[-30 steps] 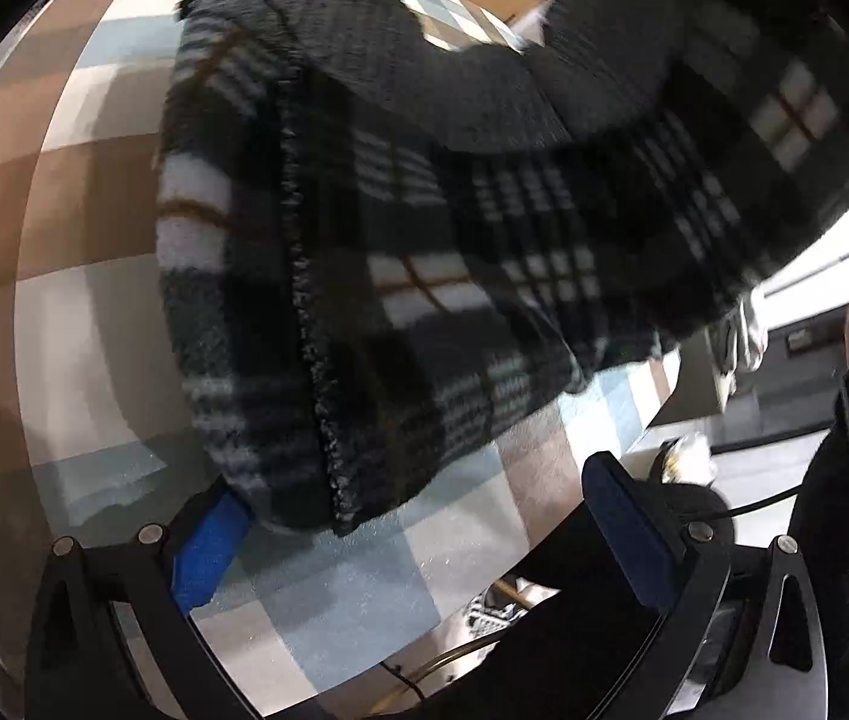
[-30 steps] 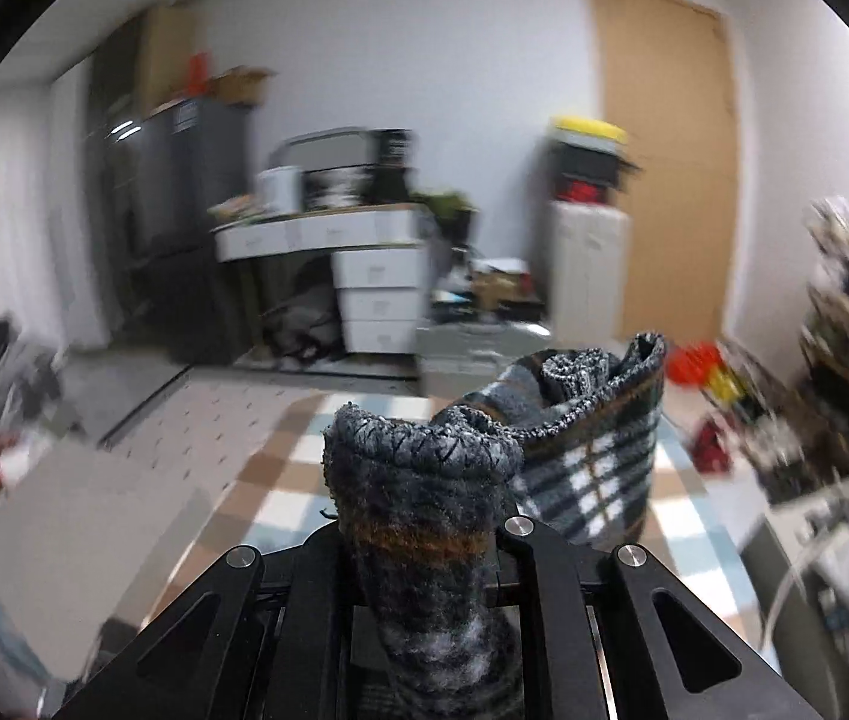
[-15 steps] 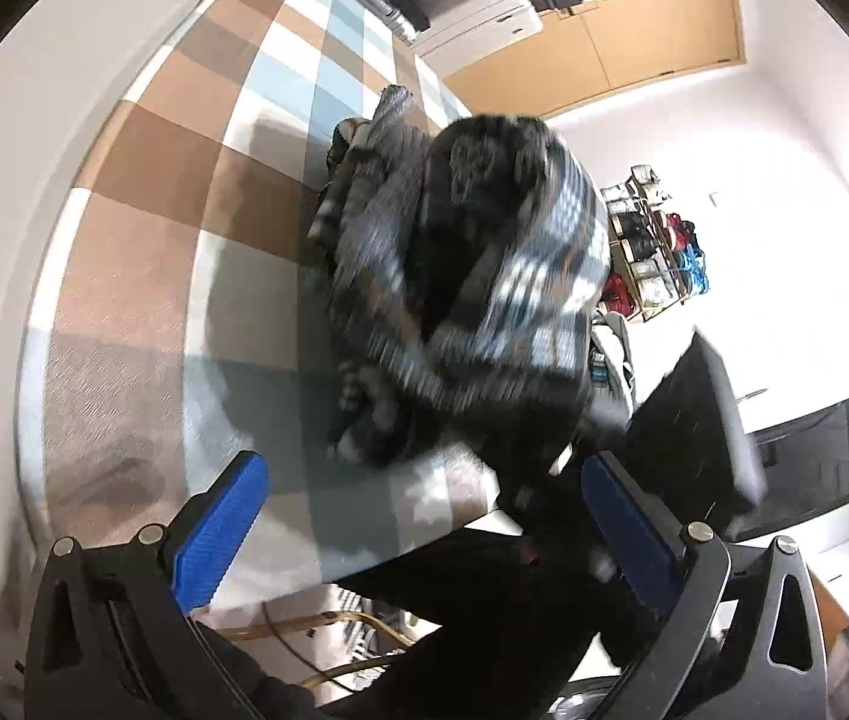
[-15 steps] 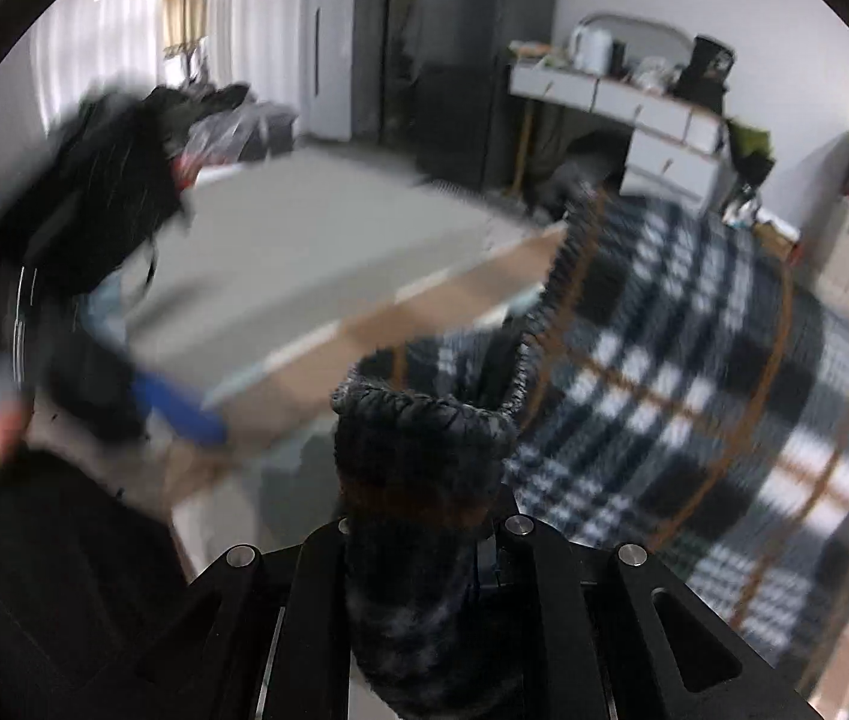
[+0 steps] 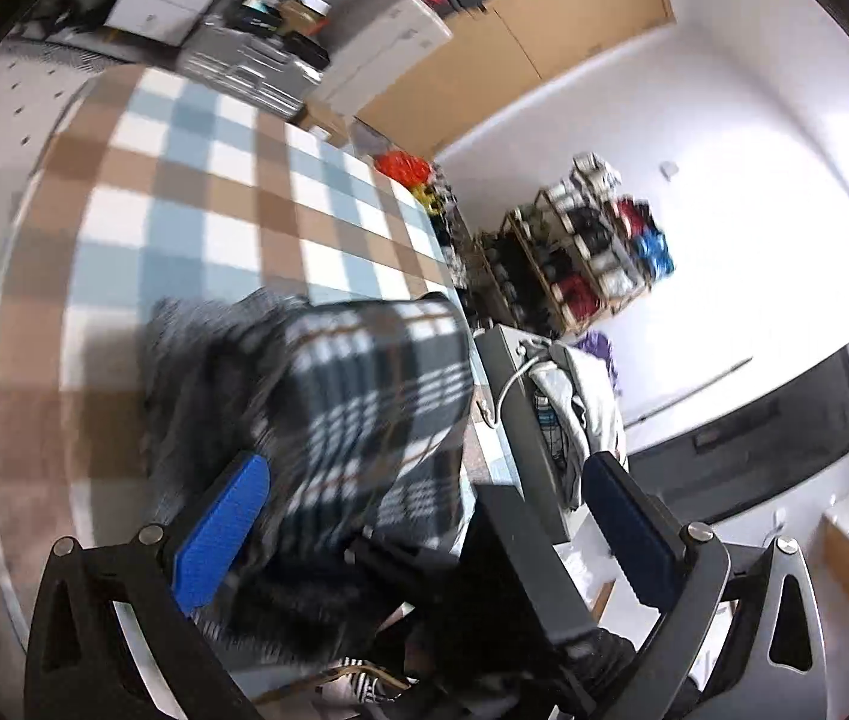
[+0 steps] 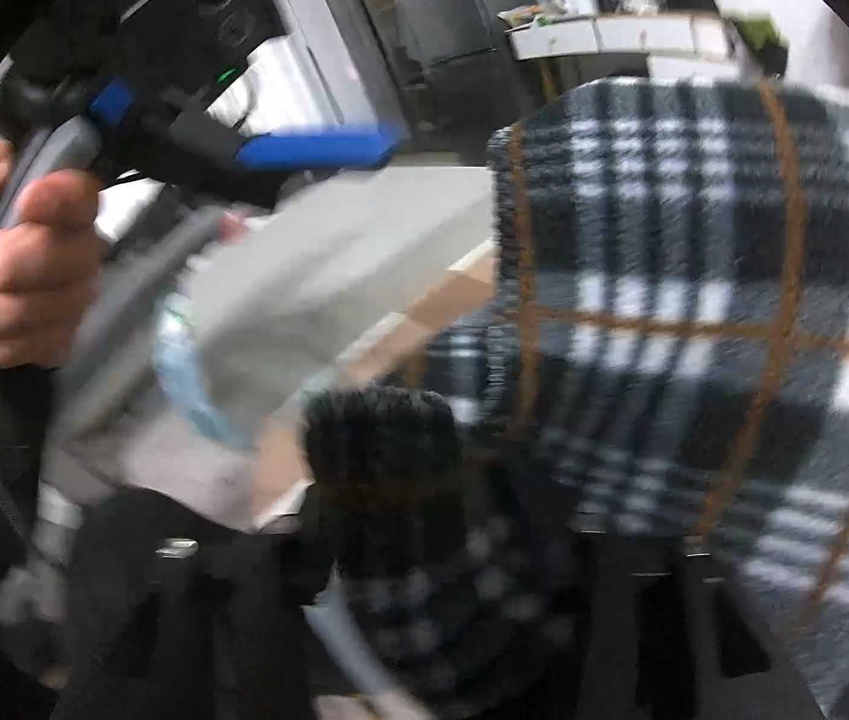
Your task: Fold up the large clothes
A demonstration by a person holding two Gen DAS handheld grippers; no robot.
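A dark plaid garment (image 5: 364, 408) with white and orange lines lies heaped near the right edge of the checked table (image 5: 184, 210). My left gripper (image 5: 424, 528) hovers above and in front of it, open. Its blue pads (image 5: 220, 534) stand wide apart and touch no cloth. In the blurred right wrist view the plaid garment (image 6: 664, 300) fills the right side. A dark ribbed hem (image 6: 382, 438) rises between the jaws of my right gripper (image 6: 430, 546). These jaws are opening and stand clear of the hem. A blue pad (image 6: 316, 147) of the left gripper shows at upper left.
A person's hand (image 6: 16, 258) holds the left gripper's handle. A grey box (image 5: 520, 420) draped with pale cloth (image 5: 586, 402) stands beside the table's right edge. A cluttered shelf (image 5: 592, 252) and white drawers (image 5: 388, 42) lie beyond. A dark blurred shape (image 5: 514, 570) sits close below the garment.
The left gripper rose and drew back from the garment, staying open. The right gripper tipped downward and its jaws, shut on the hem before, have spread. The garment dropped into a heap.
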